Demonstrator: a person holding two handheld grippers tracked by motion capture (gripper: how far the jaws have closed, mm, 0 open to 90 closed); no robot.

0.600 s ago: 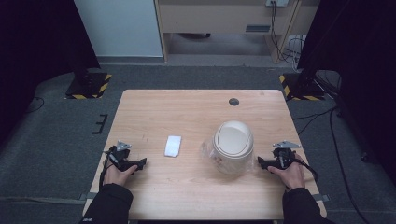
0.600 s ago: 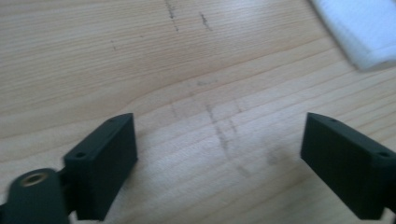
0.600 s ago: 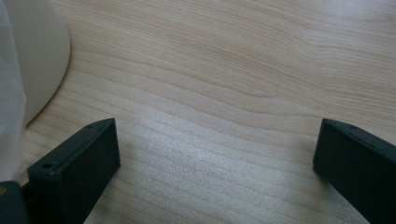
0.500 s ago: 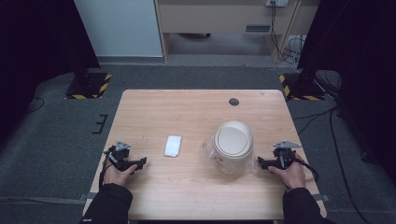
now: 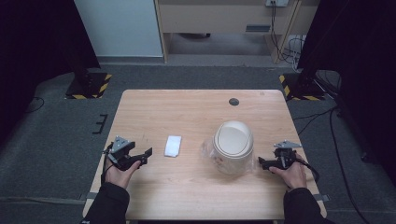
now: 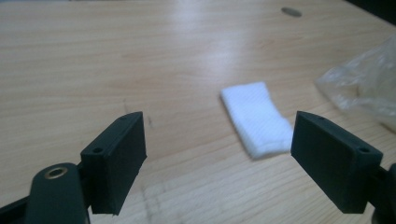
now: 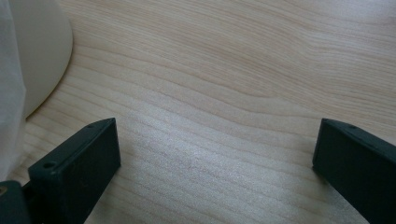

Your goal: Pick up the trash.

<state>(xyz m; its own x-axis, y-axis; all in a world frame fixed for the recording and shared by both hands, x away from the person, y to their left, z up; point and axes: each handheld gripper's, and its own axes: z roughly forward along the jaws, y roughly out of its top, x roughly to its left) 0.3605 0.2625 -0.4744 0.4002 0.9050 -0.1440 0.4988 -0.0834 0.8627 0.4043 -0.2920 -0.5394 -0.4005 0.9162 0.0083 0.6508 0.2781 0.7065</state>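
Observation:
A folded white cloth lies on the wooden table, left of centre. To its right stands a cream domed bin with a clear plastic bag around its base. My left gripper rests low near the table's left front, jaws wide apart and empty, pointing right toward the cloth. The bag shows at the right edge of the left gripper view. My right gripper sits just right of the bin, open, with bare wood between its jaws and the bin's wall at upper left.
A small dark round grommet sits near the table's far edge. Dark stands with yellow-black striped bases flank the table on the grey floor. Cables lie at the back right.

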